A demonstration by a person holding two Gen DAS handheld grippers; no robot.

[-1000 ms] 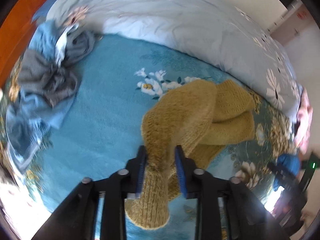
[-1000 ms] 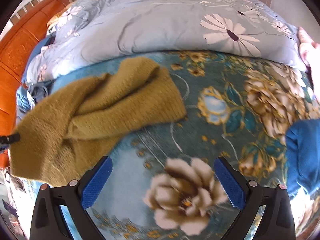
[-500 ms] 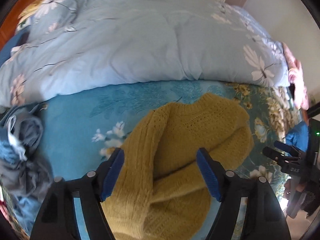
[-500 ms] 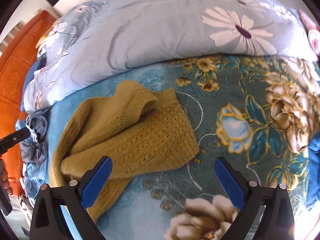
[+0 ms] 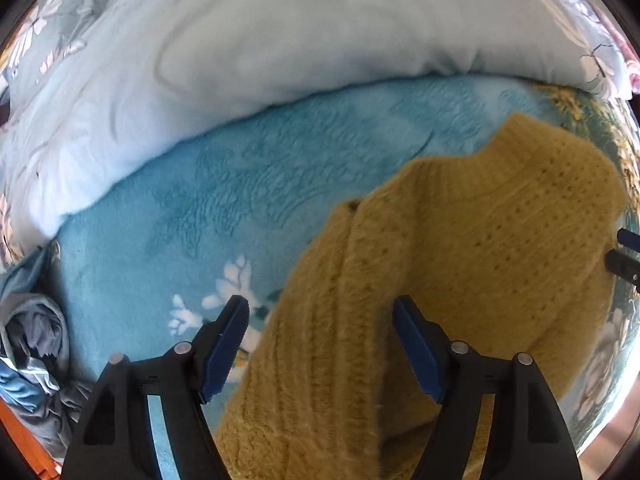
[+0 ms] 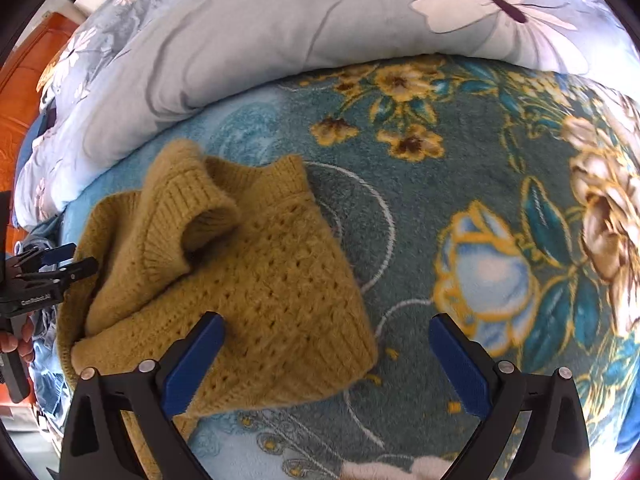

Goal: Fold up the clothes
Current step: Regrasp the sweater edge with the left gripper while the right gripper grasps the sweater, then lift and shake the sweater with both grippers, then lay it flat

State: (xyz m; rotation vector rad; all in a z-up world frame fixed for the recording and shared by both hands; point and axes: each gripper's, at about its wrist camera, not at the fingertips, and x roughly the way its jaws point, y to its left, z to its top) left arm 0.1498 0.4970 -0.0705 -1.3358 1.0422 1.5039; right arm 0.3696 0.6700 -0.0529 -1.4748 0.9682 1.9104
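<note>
— How do the jaws of the left gripper (image 5: 320,344) stand?

— Apart, having just been opening. A knitted fold of the mustard sweater (image 5: 460,264) lies between the blue pads (image 5: 224,344), but neither pad presses on it.

— And the right gripper (image 6: 326,360)?

— Its jaws are wide apart too, with nothing clamped. The left-hand pad sits over the sweater's lower hem; the other pad is over bare blanket. Whether the pad touches the wool I cannot tell.

— Where exactly is the sweater?

— Flat on the bed, on the teal floral blanket (image 6: 440,208), partly folded. In the right wrist view a ribbed cuff or collar curls up on top of the body panel, and the hem corner ends just between the two pads. In the left wrist view a thick ribbed sleeve runs down under the gripper.

— What lies farther out?

— Beyond the sweater, a pale blue duvet (image 5: 280,40) printed with large white flowers is bunched across the far side of the blanket. At the left edge of the left wrist view sits a crumpled heap of grey and blue clothes (image 5: 32,344). In the right wrist view, orange-brown wooden furniture (image 6: 24,92) shows at the far left, along with a person's fingers (image 6: 16,344) wrapped around the left gripper's handle.
</note>
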